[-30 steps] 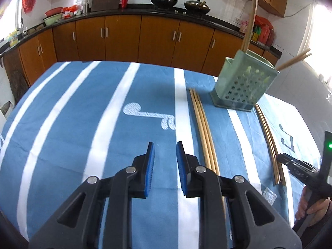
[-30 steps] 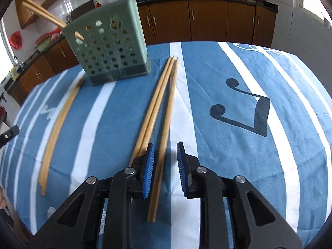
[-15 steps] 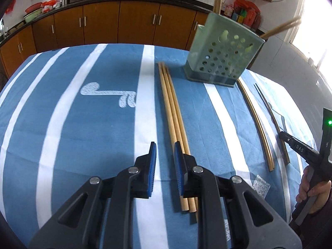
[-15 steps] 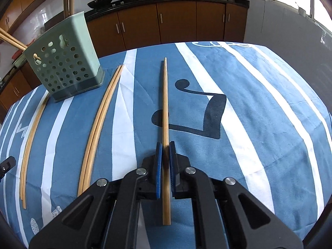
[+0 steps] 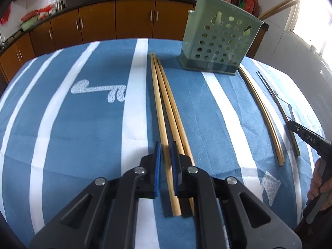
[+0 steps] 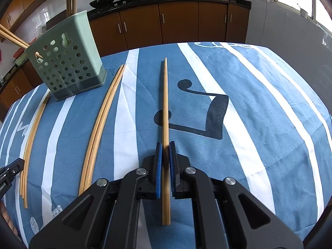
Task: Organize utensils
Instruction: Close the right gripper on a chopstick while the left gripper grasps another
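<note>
My right tongs (image 6: 165,155) clamp one chopstick (image 6: 165,103), lifted over the cloth; my left tongs (image 5: 165,155) straddle another chopstick (image 5: 159,108), narrow but not closed; next, I judge, carry mine to the green holder (image 6: 66,62)

The cloth (image 6: 259,108) over the counter is mid-blue with white stripes running lengthwise, a black music note (image 6: 207,112) printed on it and a white squiggle (image 5: 99,90) further over. The chopsticks (image 5: 166,108) are pale tan wood, and the holder (image 5: 220,43) is a soft sage green punched with rows of round holes. Each tool (image 6: 165,155) is matte black with bright blue pads (image 6: 158,166) and silver rivets, and the cabinets (image 6: 176,22) behind are orange-brown under a black worktop.
</note>
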{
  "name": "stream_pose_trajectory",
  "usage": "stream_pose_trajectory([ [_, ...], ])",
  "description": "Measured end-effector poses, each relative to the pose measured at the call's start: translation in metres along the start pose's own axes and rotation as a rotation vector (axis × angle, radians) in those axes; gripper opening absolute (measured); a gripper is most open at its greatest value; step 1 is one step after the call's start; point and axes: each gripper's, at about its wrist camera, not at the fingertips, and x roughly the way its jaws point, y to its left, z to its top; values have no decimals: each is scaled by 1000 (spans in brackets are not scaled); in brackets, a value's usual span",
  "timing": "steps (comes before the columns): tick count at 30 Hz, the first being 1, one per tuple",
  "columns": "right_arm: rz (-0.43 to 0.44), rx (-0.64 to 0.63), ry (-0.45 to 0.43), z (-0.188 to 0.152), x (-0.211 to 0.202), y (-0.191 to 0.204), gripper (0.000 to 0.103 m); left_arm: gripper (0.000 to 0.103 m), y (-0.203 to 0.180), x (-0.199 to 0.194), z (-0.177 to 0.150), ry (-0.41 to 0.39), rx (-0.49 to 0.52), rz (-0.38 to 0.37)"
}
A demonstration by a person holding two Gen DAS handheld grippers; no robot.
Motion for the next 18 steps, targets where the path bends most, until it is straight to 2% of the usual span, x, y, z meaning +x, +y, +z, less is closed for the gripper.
stream_pose_trajectory([
  [4, 15, -20, -1, 0, 1, 9, 8, 8, 2, 1, 2, -10, -2, 22],
  [12, 28, -51, -6, 5, 5, 20, 8, 8, 51, 2, 14, -22, -95, 81],
  [18, 22, -74, -20, 9, 9, 20, 8, 9, 59, 4, 15, -50, -70, 87],
])
